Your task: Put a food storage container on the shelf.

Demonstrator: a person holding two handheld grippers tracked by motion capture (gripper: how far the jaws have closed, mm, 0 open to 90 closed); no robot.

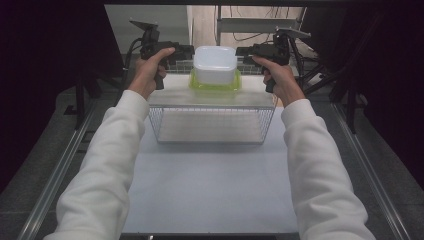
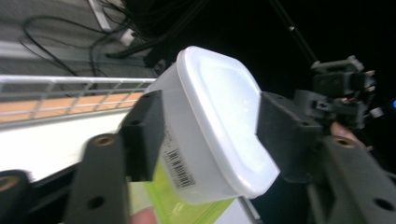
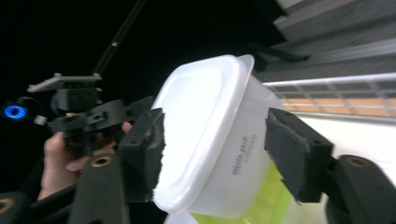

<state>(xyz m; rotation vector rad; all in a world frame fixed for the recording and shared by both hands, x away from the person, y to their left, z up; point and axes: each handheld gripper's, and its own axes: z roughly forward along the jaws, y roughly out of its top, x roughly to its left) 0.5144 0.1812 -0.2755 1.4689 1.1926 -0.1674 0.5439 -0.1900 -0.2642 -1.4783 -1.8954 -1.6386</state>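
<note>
Matte black claw (image 3: 212, 154), glossy rounded white tub (image 3: 210, 135)

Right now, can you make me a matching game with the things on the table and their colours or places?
Things:
1. white box
2. green lid
3. wire basket
4. left gripper

Clues:
A. see-through lime colour, lying under the box
B. metal mesh, nearest the person
C. milky white, standing upside down on top
D. black, at the left side of the box, jaws open around it

Pairs: 1-C, 2-A, 3-B, 4-D
</note>
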